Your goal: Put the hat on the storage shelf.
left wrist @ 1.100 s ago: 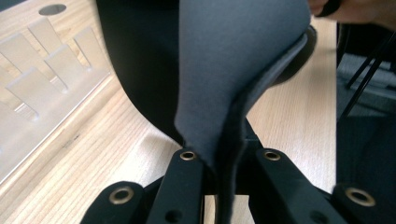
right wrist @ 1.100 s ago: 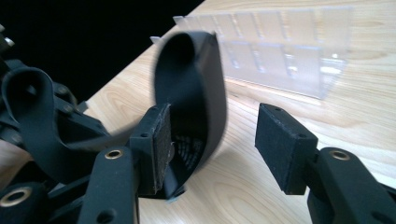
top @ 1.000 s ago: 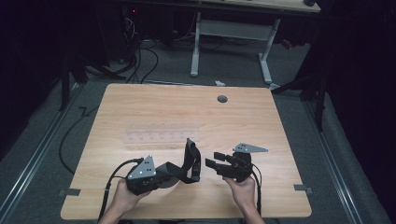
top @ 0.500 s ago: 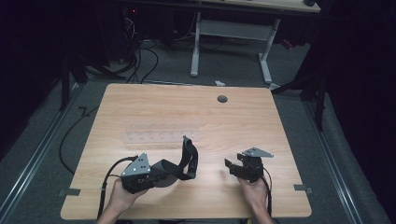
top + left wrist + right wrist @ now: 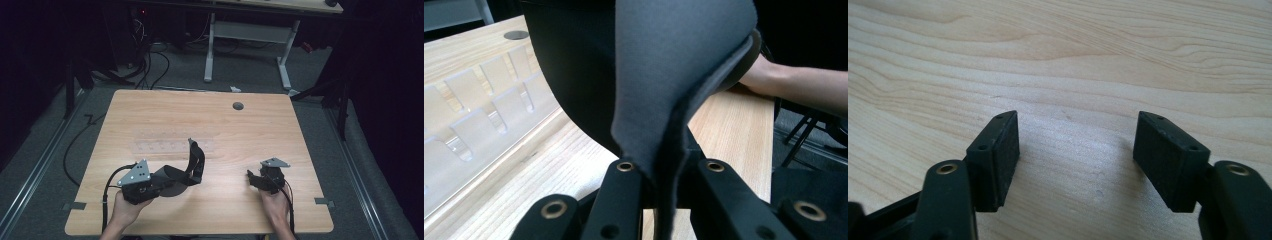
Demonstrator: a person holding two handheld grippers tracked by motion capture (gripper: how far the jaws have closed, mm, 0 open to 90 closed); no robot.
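High view: my left claw (image 5: 167,181) grips a dark strap (image 5: 192,165) that arches up over the wooden table (image 5: 250,130), in front of a clear plastic rack (image 5: 170,146). My right claw (image 5: 252,176) hovers apart.

Left gripper view: jaws closed on the strap's (image 5: 674,75) grey fabric; rack (image 5: 479,95) at left.

Right gripper view: my right claw (image 5: 1075,160) gapes open over bare table (image 5: 1073,60). No writing legible.

Clear plastic rack (image 5: 172,146) lies flat on my desk (image 5: 250,130), just beyond my left tongs. Grommet hole (image 5: 238,106) far ahead; 2nd desk's legs (image 5: 210,50) beyond, w/ floor cables (image 5: 150,65).
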